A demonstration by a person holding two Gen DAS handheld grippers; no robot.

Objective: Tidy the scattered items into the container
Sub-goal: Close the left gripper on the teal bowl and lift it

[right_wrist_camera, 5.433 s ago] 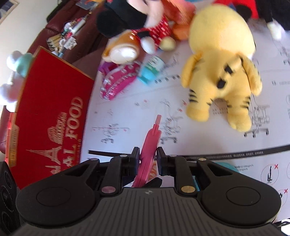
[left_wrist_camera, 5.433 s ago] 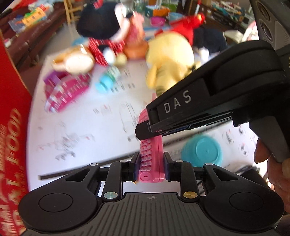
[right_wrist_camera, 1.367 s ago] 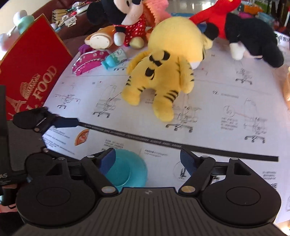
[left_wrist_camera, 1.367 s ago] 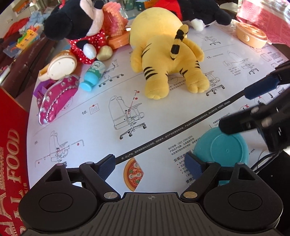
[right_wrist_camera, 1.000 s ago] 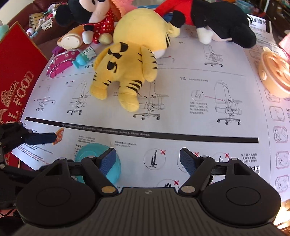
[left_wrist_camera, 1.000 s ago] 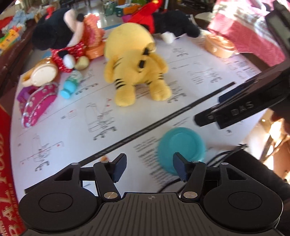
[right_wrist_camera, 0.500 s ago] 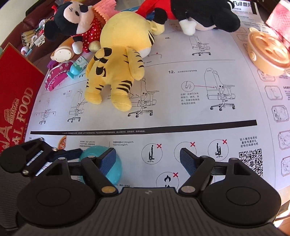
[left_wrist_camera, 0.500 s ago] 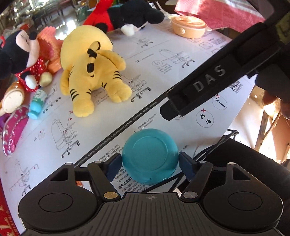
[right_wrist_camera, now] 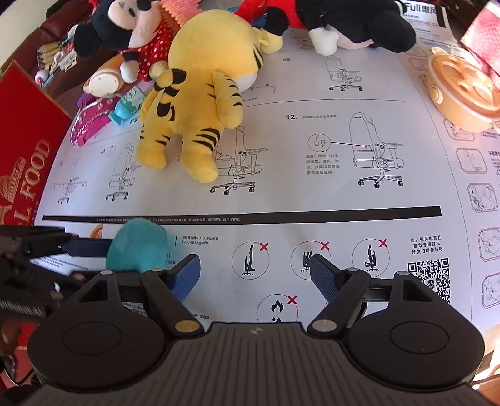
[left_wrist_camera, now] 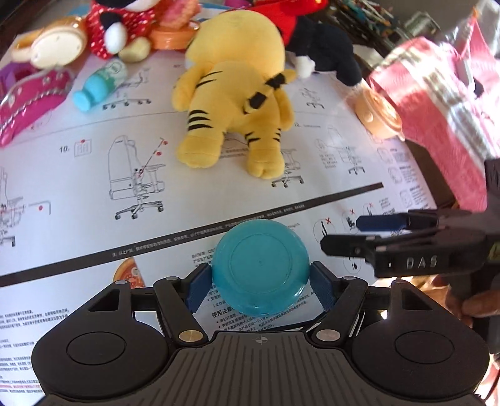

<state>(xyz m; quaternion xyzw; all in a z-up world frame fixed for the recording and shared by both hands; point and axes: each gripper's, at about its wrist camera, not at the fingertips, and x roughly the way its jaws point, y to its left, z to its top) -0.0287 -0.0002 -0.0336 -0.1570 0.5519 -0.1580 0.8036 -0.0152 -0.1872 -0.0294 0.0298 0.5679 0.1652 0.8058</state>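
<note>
An upturned teal bowl (left_wrist_camera: 261, 265) lies on the printed paper sheet near its front edge. My left gripper (left_wrist_camera: 258, 275) is open and points steeply down with the bowl between its blue pads (left_wrist_camera: 200, 285); they flank its rim closely on both sides. The right wrist view shows the same bowl (right_wrist_camera: 137, 246) at lower left with a left finger (right_wrist_camera: 87, 245) beside it. My right gripper (right_wrist_camera: 253, 261) stands open over bare paper to the bowl's right, nothing between its fingers. The red box (right_wrist_camera: 25, 162) marked FOOD stands at the left edge.
A yellow tiger plush (left_wrist_camera: 237, 93) lies mid-sheet. Behind it are a mouse plush in a dotted dress (right_wrist_camera: 125, 34) and a black and red plush (right_wrist_camera: 353, 22). A small bottle (left_wrist_camera: 100, 84) and pink shoe (left_wrist_camera: 31, 100) lie left, an orange round case (right_wrist_camera: 462, 90) and pink checked cloth (left_wrist_camera: 443, 103) right.
My left gripper has swung over and come down on the teal bowl, which now sits between its pads instead of ahead of them. The right gripper has hardly moved.
</note>
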